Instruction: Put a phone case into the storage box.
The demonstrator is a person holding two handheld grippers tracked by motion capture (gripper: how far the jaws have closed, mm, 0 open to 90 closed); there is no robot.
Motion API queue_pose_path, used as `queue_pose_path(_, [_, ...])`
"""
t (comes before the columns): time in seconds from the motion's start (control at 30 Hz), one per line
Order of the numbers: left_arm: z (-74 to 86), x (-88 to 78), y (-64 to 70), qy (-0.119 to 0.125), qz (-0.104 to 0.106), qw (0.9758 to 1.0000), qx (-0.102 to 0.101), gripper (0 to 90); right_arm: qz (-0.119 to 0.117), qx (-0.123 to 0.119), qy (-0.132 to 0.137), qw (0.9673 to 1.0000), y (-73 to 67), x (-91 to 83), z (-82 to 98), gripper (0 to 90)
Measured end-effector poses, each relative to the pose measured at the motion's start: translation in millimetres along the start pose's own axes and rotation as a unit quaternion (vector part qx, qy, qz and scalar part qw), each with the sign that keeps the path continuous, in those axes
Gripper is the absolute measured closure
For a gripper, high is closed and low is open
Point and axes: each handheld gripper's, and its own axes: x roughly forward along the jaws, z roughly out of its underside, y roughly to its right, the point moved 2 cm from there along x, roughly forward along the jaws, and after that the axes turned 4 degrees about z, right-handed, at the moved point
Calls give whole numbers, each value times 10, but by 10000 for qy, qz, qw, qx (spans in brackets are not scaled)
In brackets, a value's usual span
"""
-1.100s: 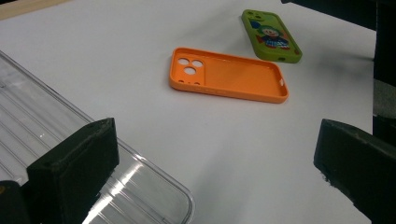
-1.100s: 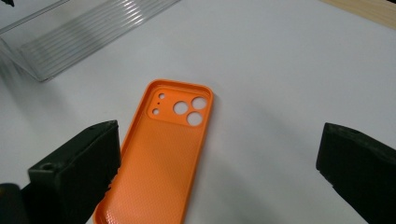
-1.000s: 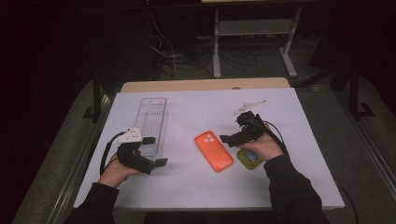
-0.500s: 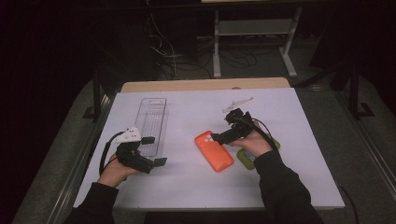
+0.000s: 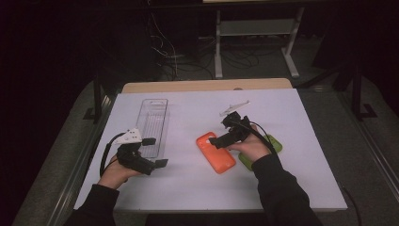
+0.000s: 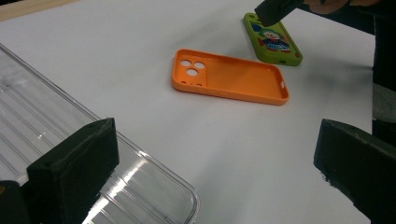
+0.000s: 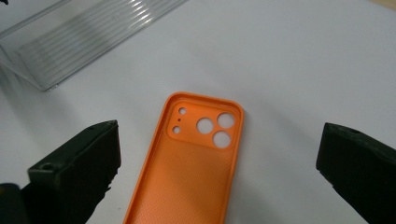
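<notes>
In the high view, the right tongs [image 5: 221,139] are seen to have been carried leftward off the green phone case [image 5: 275,146] within the last second, and are now held over the upper end of the orange phone case [image 5: 215,151]. From this it is judged that the orange case has been chosen as the thing to be picked up, and that the approach is nearly finished while no grip has yet been made. The left tongs [image 5: 155,151] have been kept where they were, beside the near end of the clear tray [image 5: 153,123], on the white surface [image 5: 188,188].

In the left gripper view, the jaws are seen spread wide with nothing between them. The orange case [image 6: 231,77] is shown lying flat and hollow side up, well apart from the tray [image 6: 140,186], with the green case [image 6: 273,39] just beyond it.

In the right gripper view, the jaws are likewise held wide and empty, set to either side of the orange case [image 7: 196,163]. Its camera cut-outs are shown at the far end, its inner face finely dotted, its rim raised and rounded.
</notes>
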Motion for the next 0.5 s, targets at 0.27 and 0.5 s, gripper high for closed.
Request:
queue_pose_path(0.27, [-1, 3, 6, 15, 25, 10000, 11, 0, 15, 55, -119, 9999, -51, 76, 69, 0])
queue_pose_path(0.5, [-1, 1, 4, 22, 25, 10000, 11, 0, 57, 60, -277, 9996, -75, 148, 138, 0])
